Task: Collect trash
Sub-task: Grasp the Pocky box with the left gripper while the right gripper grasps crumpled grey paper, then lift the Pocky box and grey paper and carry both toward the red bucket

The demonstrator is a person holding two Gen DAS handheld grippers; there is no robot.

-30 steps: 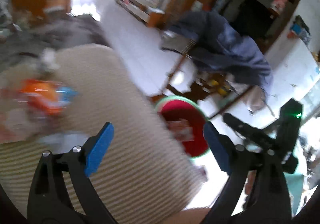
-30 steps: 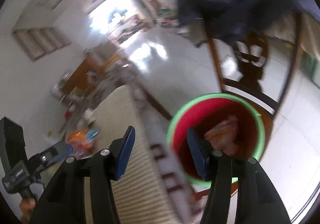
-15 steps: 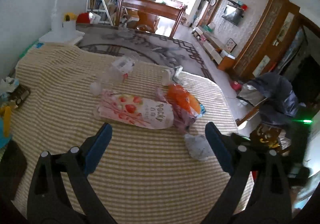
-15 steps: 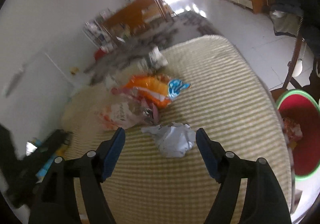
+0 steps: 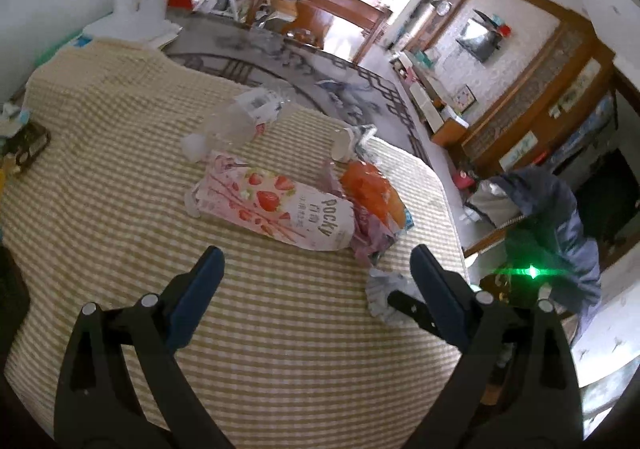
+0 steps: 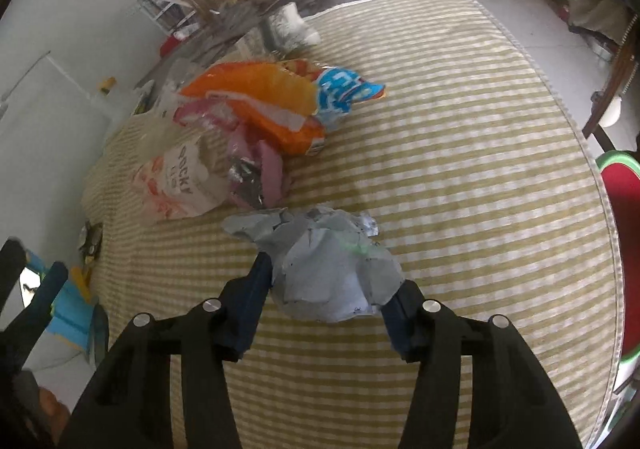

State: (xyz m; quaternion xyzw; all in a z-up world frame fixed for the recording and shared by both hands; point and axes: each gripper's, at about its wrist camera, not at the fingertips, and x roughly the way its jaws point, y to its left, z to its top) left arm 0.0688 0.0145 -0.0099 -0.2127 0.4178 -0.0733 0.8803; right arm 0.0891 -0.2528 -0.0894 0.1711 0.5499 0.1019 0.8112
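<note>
The right claw (image 6: 328, 289) tilts steeply downward, its two blue-padded fingers (image 6: 256, 289) set either side of a crumpled grey wrapper (image 6: 332, 265). The jaws are closing, with the wrapper between them; whether the pads already press on it cannot be told, since the paper hides their tips. The left claw (image 5: 316, 269) slants down at a gentler angle, its jaws spread wide with nothing between them. In the left view, the right claw's black finger (image 5: 408, 305) shows beside the left claw's right finger.
</note>
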